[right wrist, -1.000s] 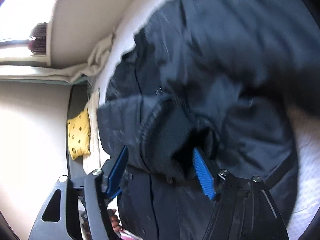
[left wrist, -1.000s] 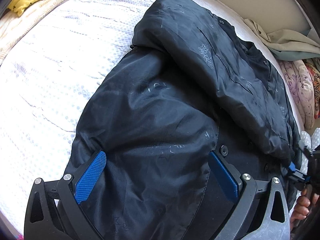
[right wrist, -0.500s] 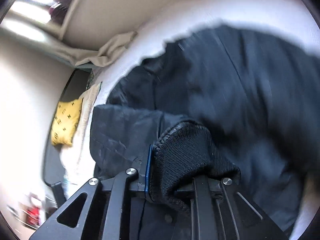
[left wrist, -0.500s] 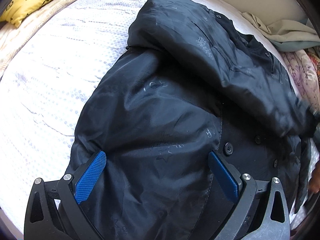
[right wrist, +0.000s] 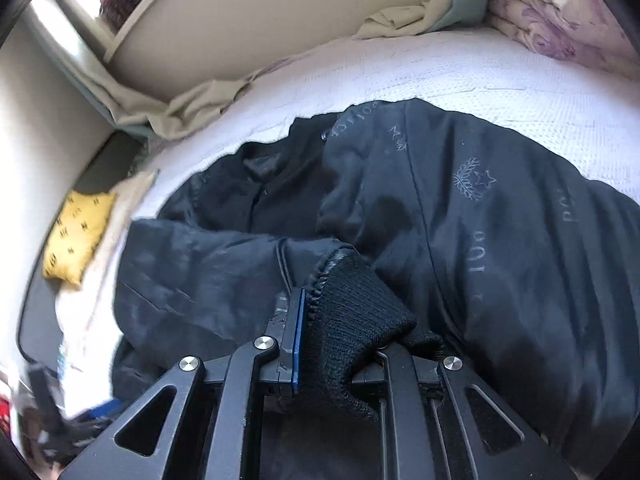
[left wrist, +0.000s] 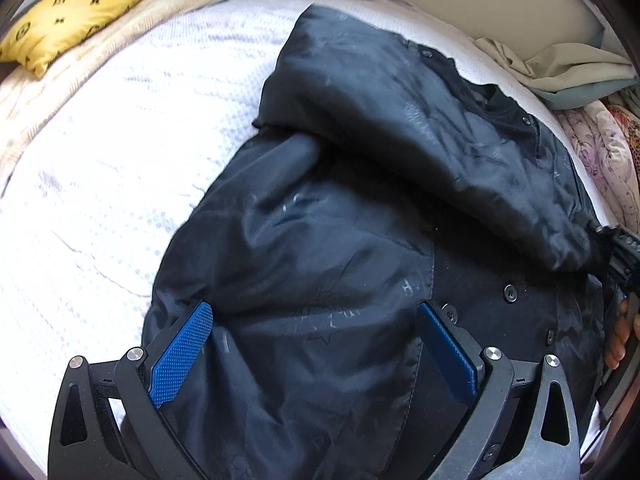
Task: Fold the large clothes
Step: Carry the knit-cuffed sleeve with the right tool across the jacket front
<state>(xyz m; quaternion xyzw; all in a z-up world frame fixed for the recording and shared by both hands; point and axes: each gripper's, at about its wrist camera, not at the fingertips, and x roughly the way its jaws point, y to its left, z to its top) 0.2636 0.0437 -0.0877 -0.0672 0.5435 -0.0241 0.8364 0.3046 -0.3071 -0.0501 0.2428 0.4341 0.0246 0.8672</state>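
Observation:
A dark jacket (left wrist: 312,240) with faint printed emblems lies spread on the white bed (left wrist: 100,180). One sleeve (left wrist: 400,120) lies folded across its body. My left gripper (left wrist: 316,344) hovers open just above the jacket's lower part, nothing pinched between its blue pads. At the right edge of the left wrist view my right gripper (left wrist: 618,248) holds the sleeve's end. In the right wrist view the black knit cuff (right wrist: 352,312) sits clamped in my right gripper (right wrist: 340,320); its jaws are opening slightly, the cuff still pressed between them. The cuff hides the right finger.
A yellow patterned pillow (left wrist: 68,12) lies at the bed's far left corner. Crumpled beige and green sheets (left wrist: 560,72) and a floral quilt (left wrist: 600,152) pile against the wall at the far right. A person's fingers (left wrist: 618,336) show at the right edge.
My right gripper closed on the knit cuff, rolled and lifted a little with it. The left gripper stayed open over the jacket; its view tilted slightly toward the head of the bed.

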